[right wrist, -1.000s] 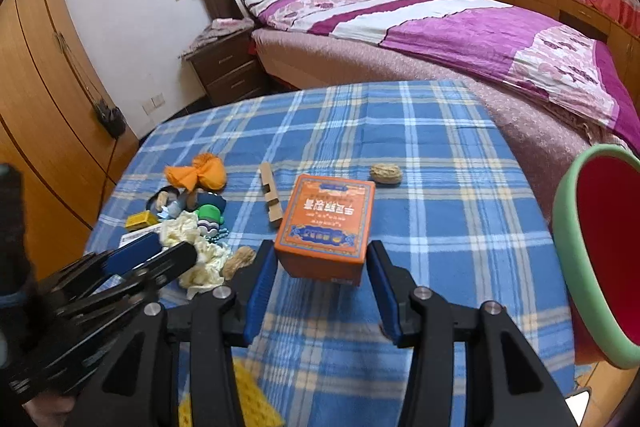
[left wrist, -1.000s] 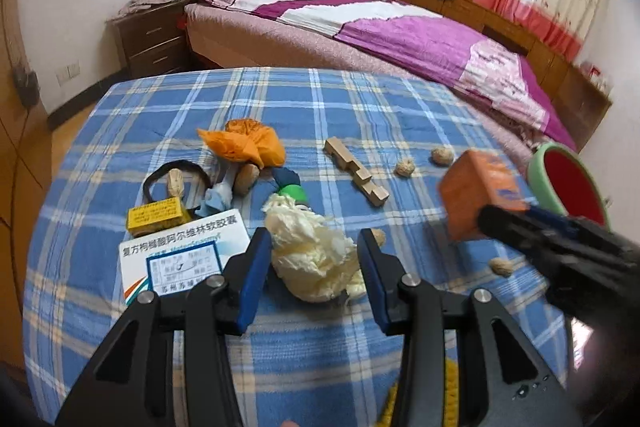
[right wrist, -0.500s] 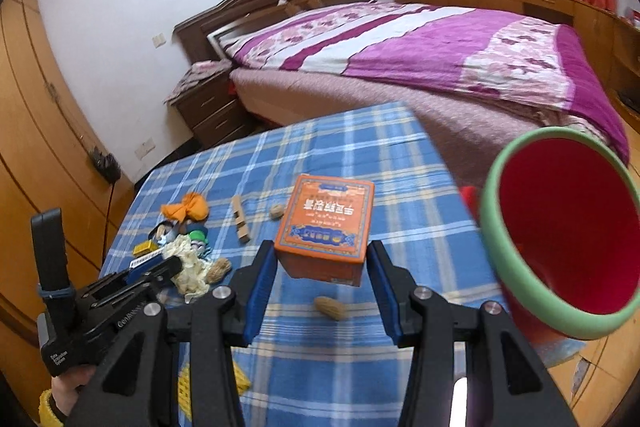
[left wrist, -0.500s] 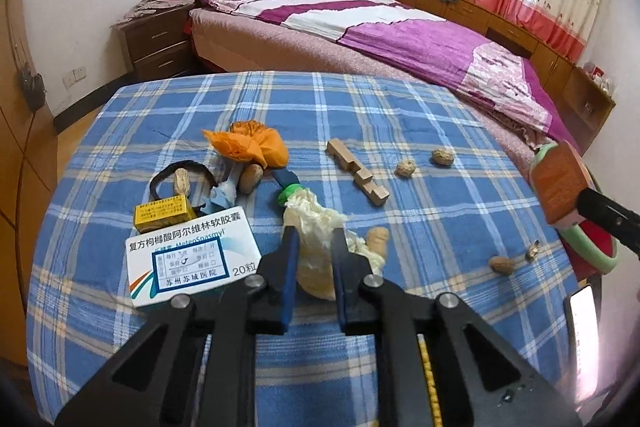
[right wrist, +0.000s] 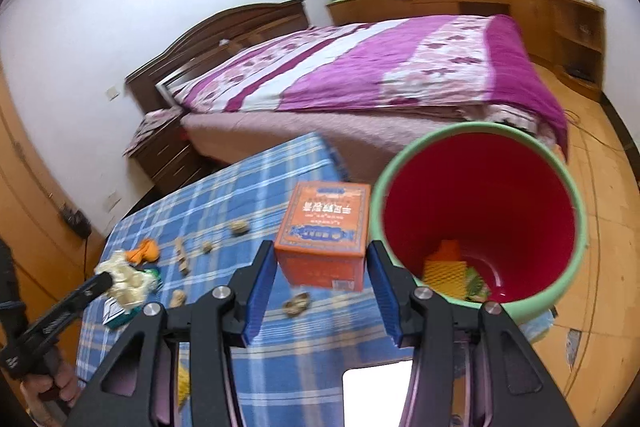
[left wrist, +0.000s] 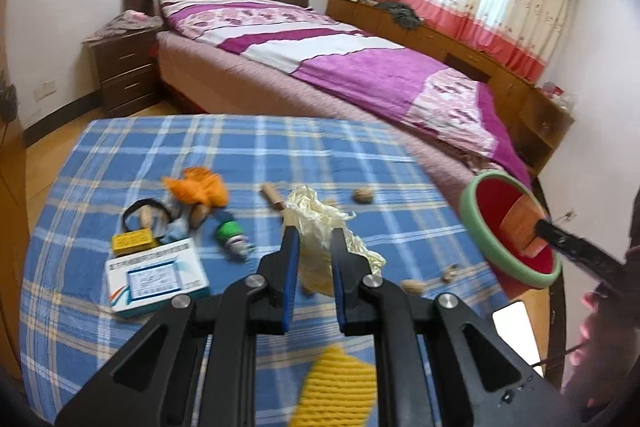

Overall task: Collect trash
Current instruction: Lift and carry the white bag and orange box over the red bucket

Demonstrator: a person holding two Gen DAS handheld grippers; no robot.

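My left gripper point(left wrist: 314, 243) is shut on a crumpled cream paper wad point(left wrist: 316, 215) and holds it above the blue checked tablecloth point(left wrist: 140, 147). The same wad point(right wrist: 126, 279) shows at the far left of the right wrist view. An orange carton point(right wrist: 328, 223) sits between the pads of my right gripper point(right wrist: 320, 259), which is shut on it. The carton hangs beside the green rim of a red bin point(right wrist: 376, 203). In the left wrist view the carton point(left wrist: 520, 223) appears at the mouth of the bin point(left wrist: 466, 203), off the table's right edge.
On the cloth lie an orange wrapper point(left wrist: 198, 187), a white and blue medicine box point(left wrist: 156, 275), a small yellow box point(left wrist: 134, 241), a green-capped bottle point(left wrist: 232, 231), walnuts point(left wrist: 363, 195) and peanuts. Yellow foam netting point(right wrist: 444, 271) lies inside the bin. A bed stands behind.
The left jaws have closed on the cream wad and lifted it off the cloth. My right gripper has carried the orange carton rightwards, off the table, to the bin's mouth.
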